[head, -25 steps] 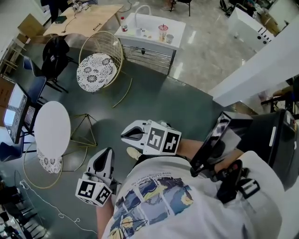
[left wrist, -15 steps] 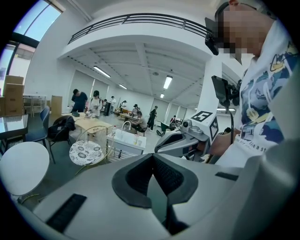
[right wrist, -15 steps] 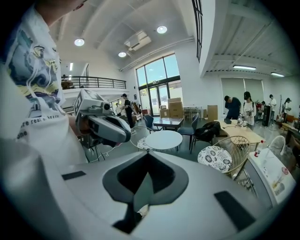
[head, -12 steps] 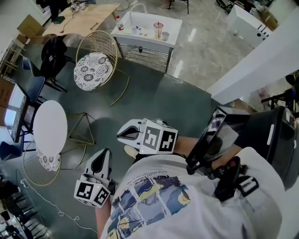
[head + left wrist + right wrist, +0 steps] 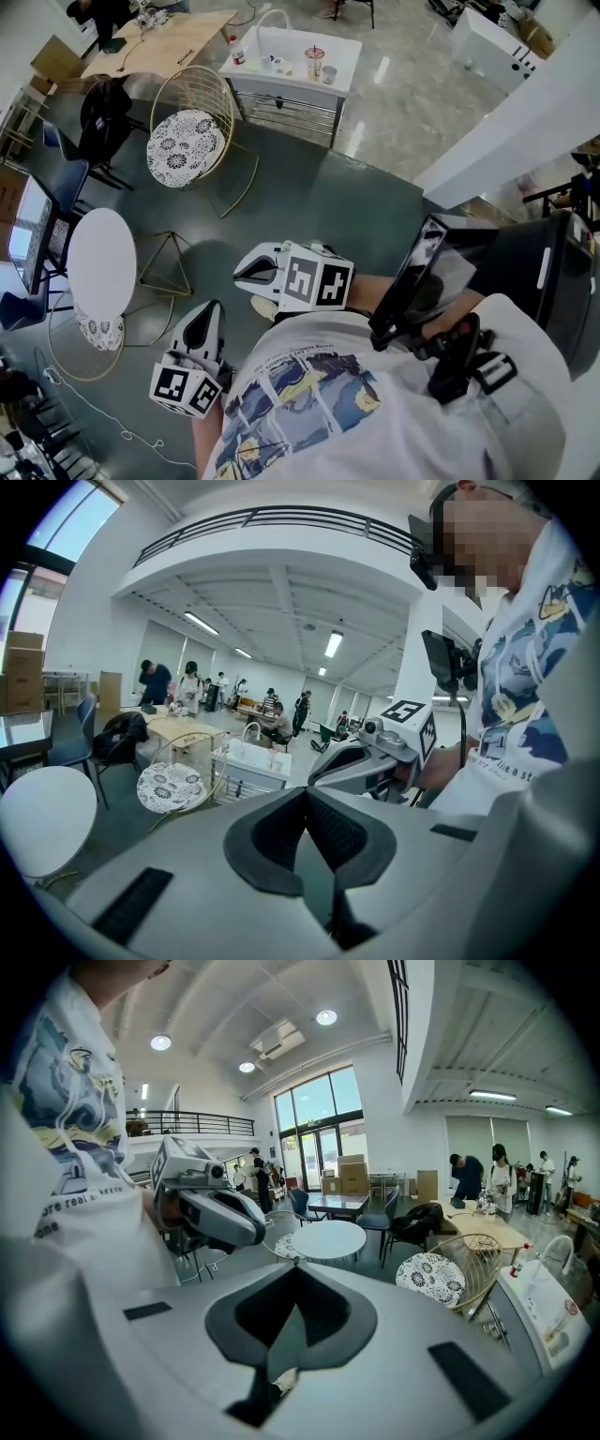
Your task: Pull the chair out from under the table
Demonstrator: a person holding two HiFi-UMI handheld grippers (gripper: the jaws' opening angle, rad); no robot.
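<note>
A white round table stands at the left of the head view. A gold wire chair with a patterned cushion is tucked under it, mostly hidden by the top. A second gold wire chair stands free farther off. My left gripper is held low by my body, shut and empty, about a step short of the table. My right gripper is beside it, also shut with nothing in it. The table and the free chair show ahead in the right gripper view.
A white cart with cups and a wooden table stand at the back. A chair draped with a black jacket and a dark glass table are at the left. A white partition runs along the right. A cable lies on the floor.
The head view has drifted slightly, so the furniture sits a little higher and more to the left. Both grippers stay shut in nearly the same place.
</note>
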